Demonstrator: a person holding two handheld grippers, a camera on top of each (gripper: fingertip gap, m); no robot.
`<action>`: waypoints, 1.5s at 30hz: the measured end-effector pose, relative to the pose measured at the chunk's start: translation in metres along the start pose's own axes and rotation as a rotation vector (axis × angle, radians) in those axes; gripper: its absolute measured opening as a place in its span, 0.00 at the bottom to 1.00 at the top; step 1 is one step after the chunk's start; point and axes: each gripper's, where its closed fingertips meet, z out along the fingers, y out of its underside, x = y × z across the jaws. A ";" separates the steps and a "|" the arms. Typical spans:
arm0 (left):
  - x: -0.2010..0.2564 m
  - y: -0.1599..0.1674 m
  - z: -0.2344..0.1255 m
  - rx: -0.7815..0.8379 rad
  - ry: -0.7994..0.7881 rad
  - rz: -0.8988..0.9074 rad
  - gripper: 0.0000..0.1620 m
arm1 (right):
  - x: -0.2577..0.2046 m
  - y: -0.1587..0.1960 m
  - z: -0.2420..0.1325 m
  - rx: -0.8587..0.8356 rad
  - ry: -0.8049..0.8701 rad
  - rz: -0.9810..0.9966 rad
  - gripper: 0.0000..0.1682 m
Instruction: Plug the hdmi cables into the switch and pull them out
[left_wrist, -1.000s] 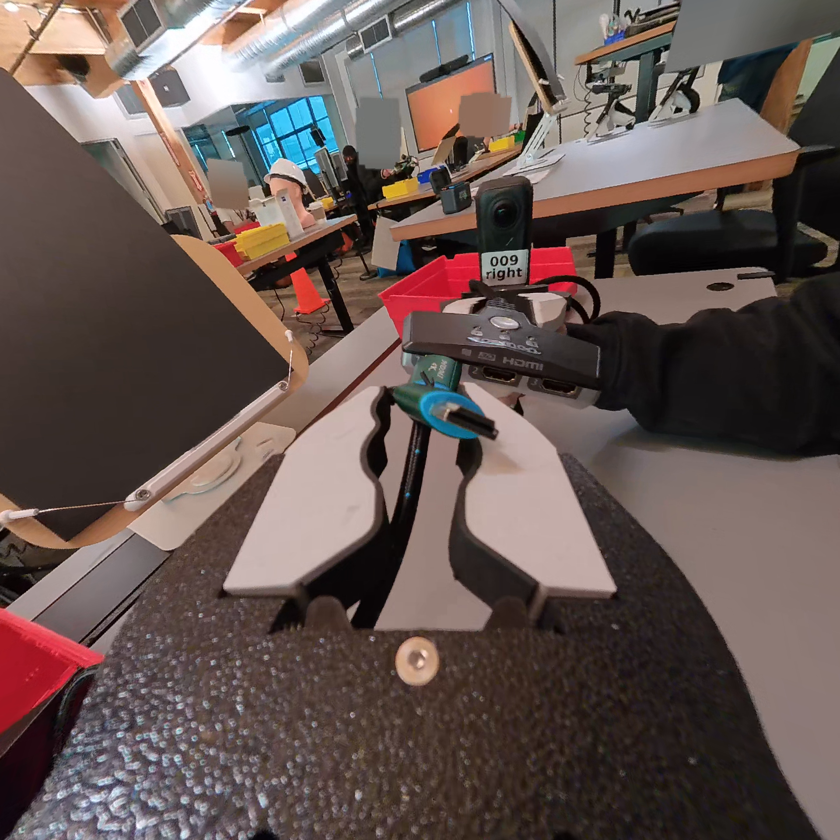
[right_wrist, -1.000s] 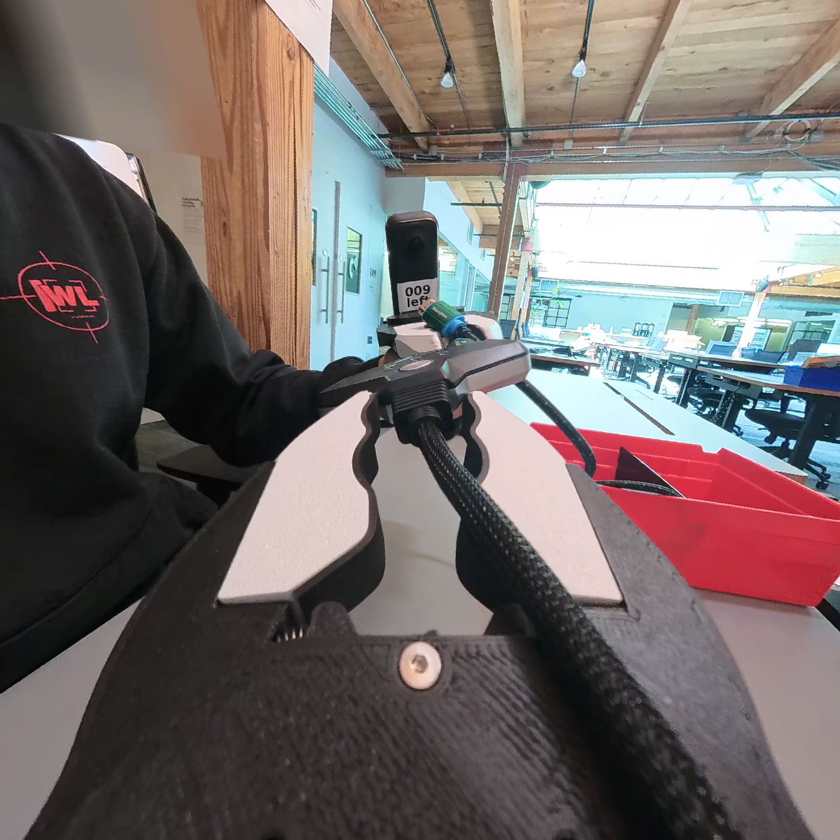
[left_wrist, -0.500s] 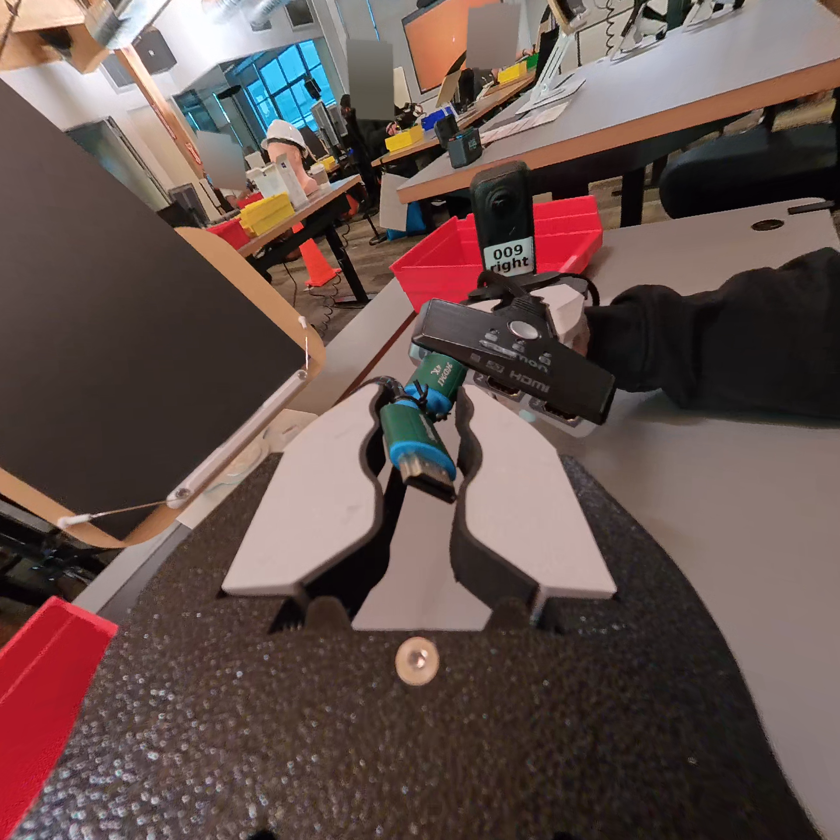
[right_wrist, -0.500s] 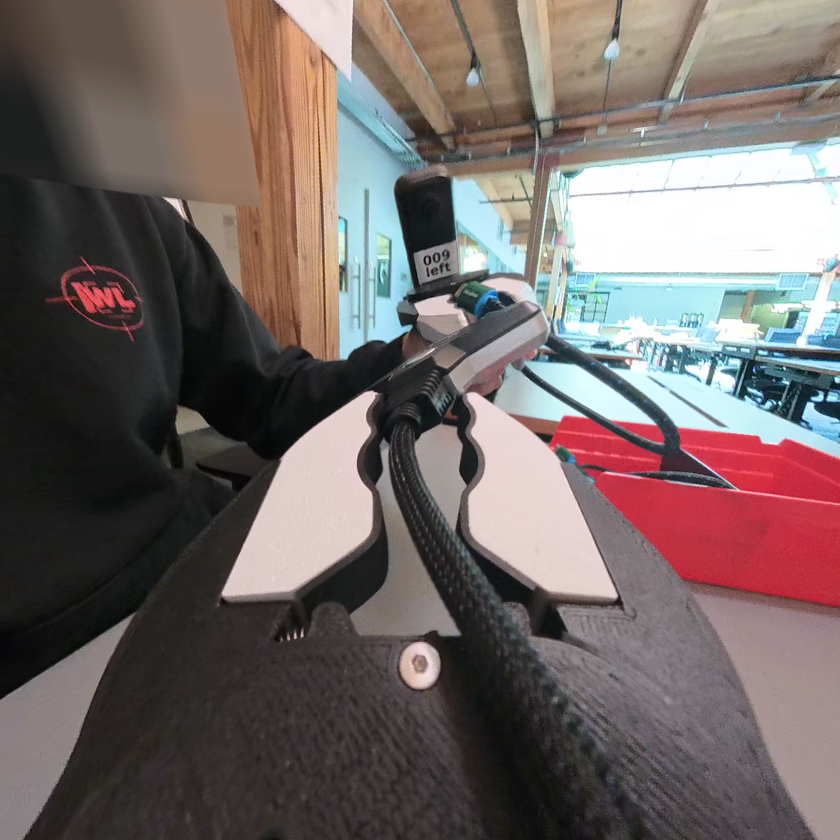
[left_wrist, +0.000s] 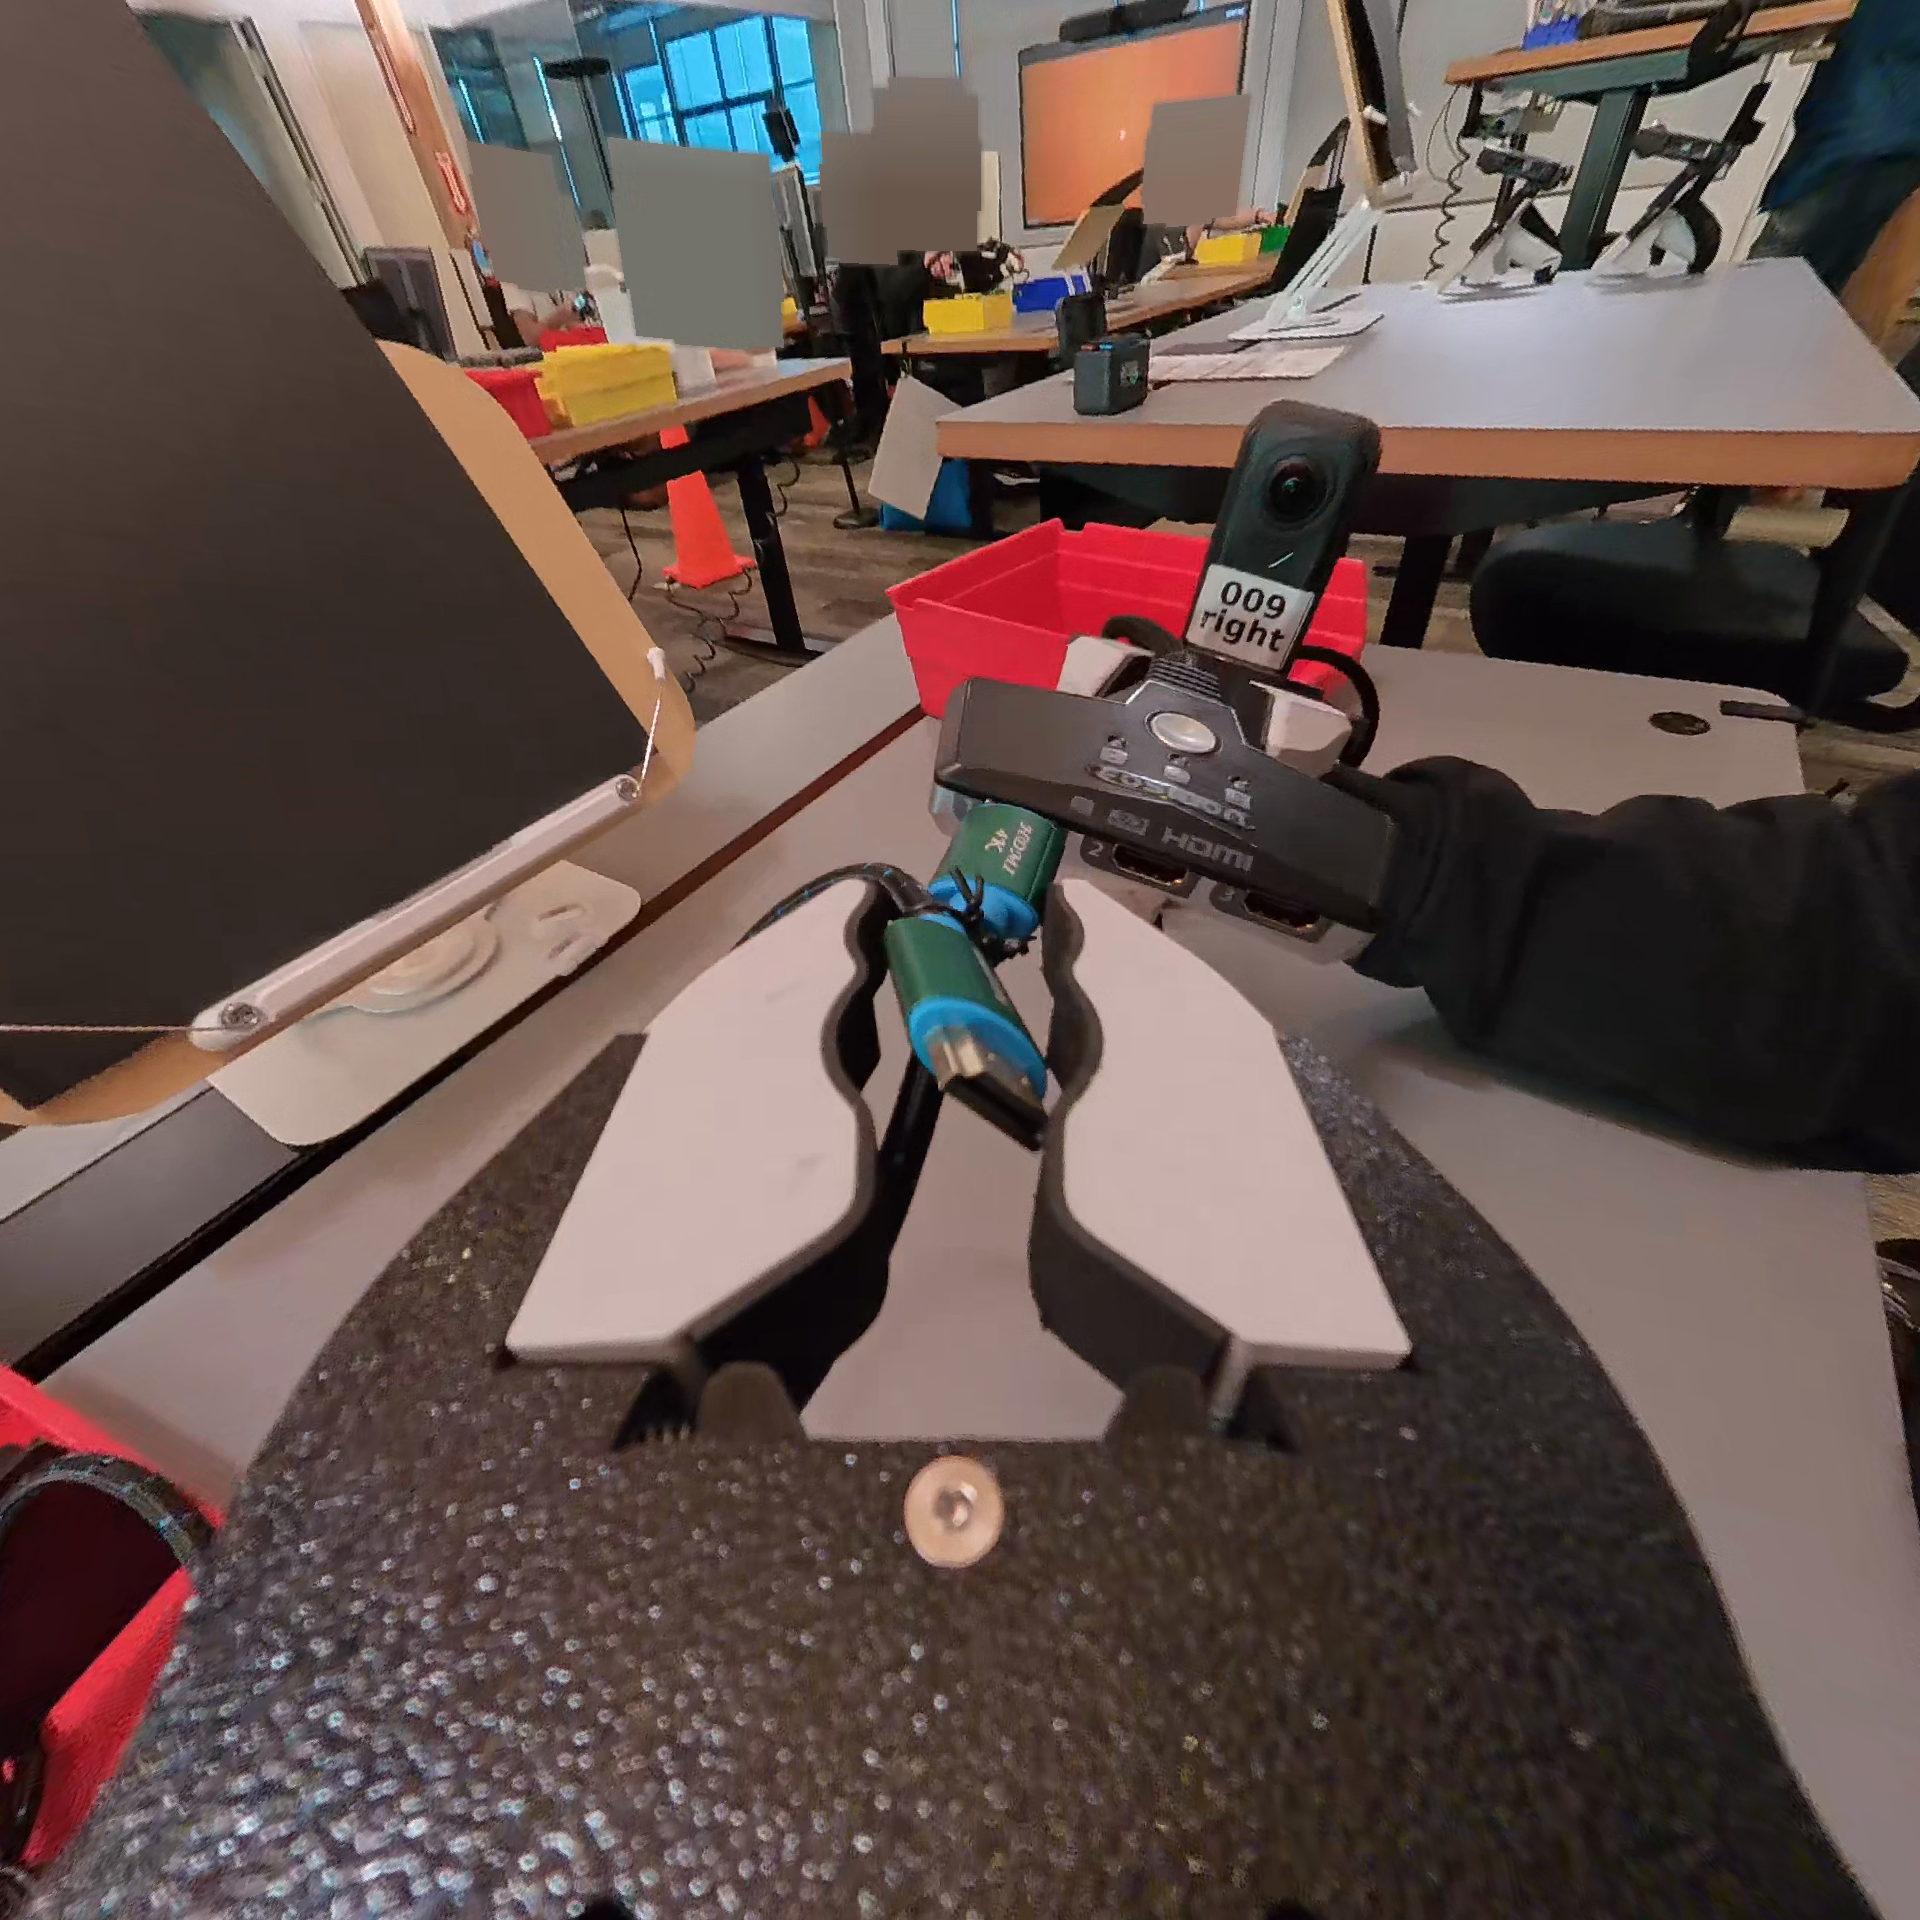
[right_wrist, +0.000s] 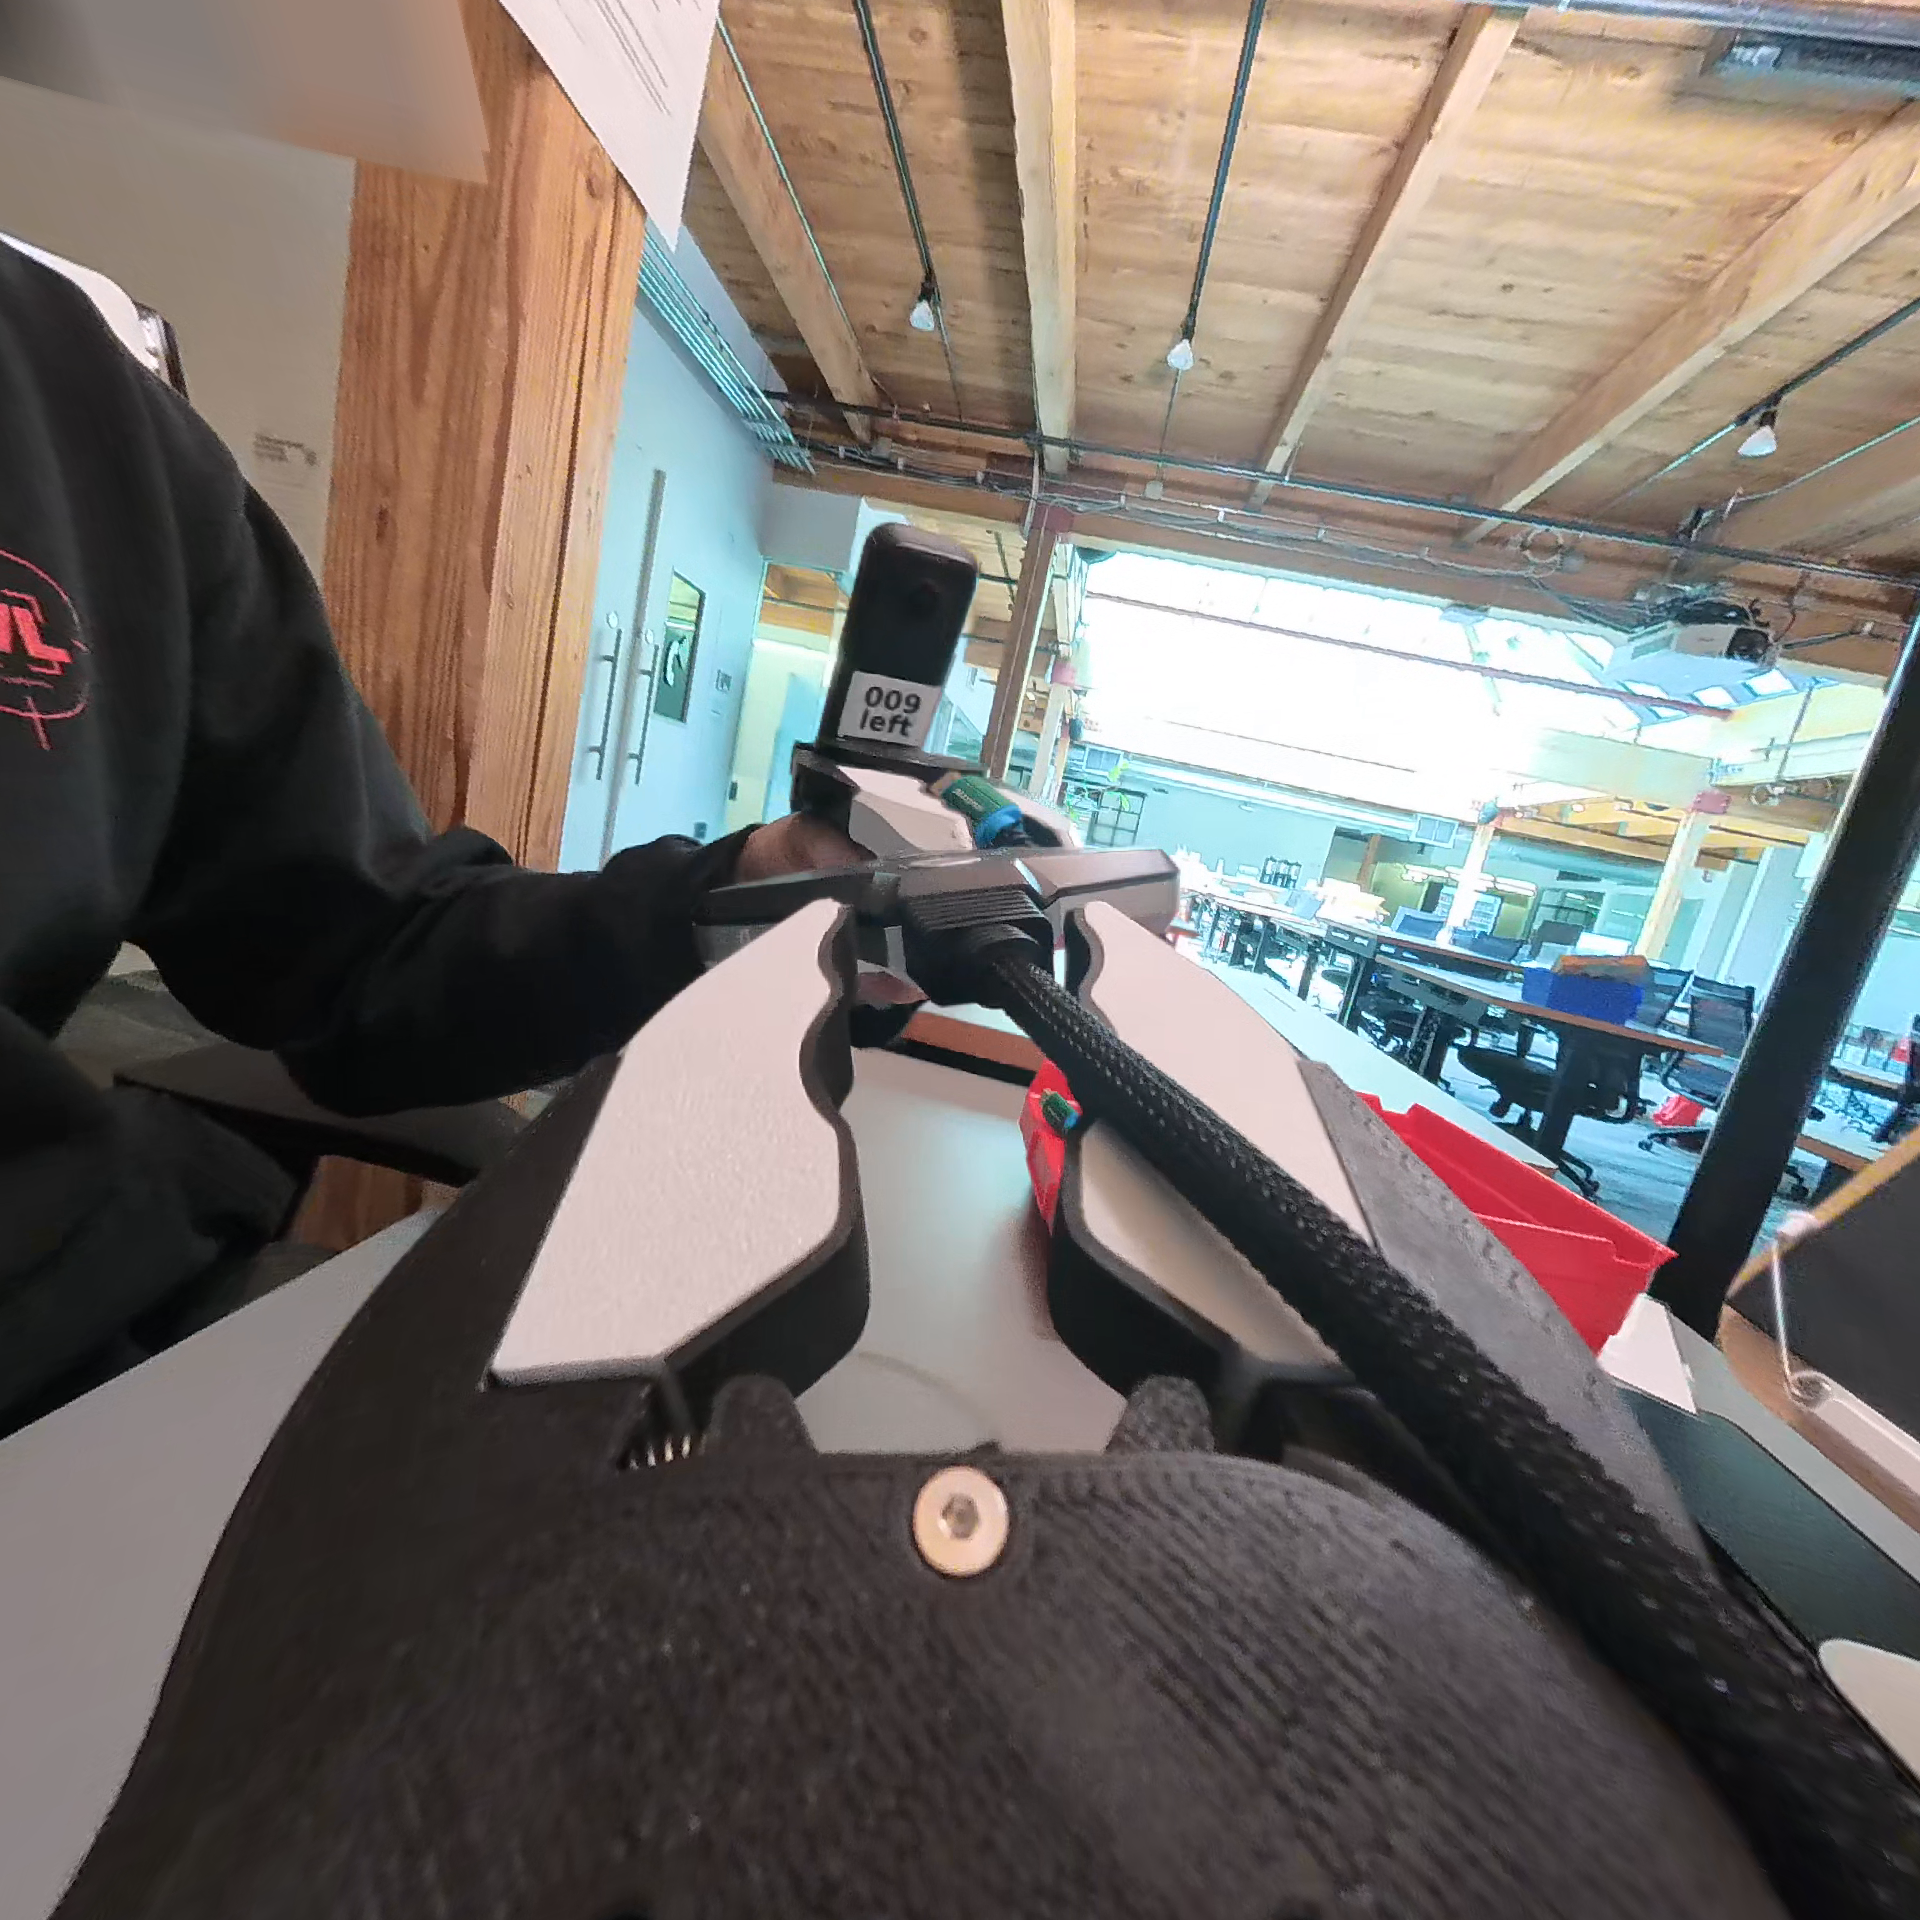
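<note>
My left gripper (left_wrist: 961, 914) is shut on a green HDMI plug with a blue collar (left_wrist: 1000, 850). The plug's tip is hidden at the leftmost port of the black HDMI switch (left_wrist: 1164, 795); two more ports beside it are empty. A second green and blue plug (left_wrist: 961, 1023), tied to the first, hangs loose between my fingers with its metal tip pointing back. My right gripper (right_wrist: 961, 935) is shut on the switch (right_wrist: 1081, 873) at its black braided cable (right_wrist: 1195, 1132), holding it above the grey table (left_wrist: 1558, 1299). The left gripper also shows in the right wrist view (right_wrist: 935, 805).
A red bin (left_wrist: 1039, 613) stands behind the switch on the table. A black panel on a white stand (left_wrist: 260, 623) fills the left. Another red bin (right_wrist: 1507, 1216) lies beyond my right fingers, with a black pole (right_wrist: 1818, 935) beside it. A person's black sleeve (left_wrist: 1662, 935) reaches in from the right.
The green plug has come up against the switch's leftmost port. The loose second plug swung from pointing right to pointing back at the camera. The switch rolled level in the right gripper.
</note>
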 end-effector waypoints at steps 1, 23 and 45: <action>-0.001 0.001 0.000 -0.004 0.004 -0.018 0.17 | 0.000 0.001 0.001 -0.011 0.004 -0.003 0.23; -0.004 0.012 -0.001 -0.010 0.045 -0.052 0.17 | -0.003 0.001 0.005 -0.022 -0.034 0.097 0.18; -0.054 -0.024 -0.073 0.236 -0.153 0.004 0.30 | 0.012 -0.031 -0.027 -0.038 0.059 -0.013 0.15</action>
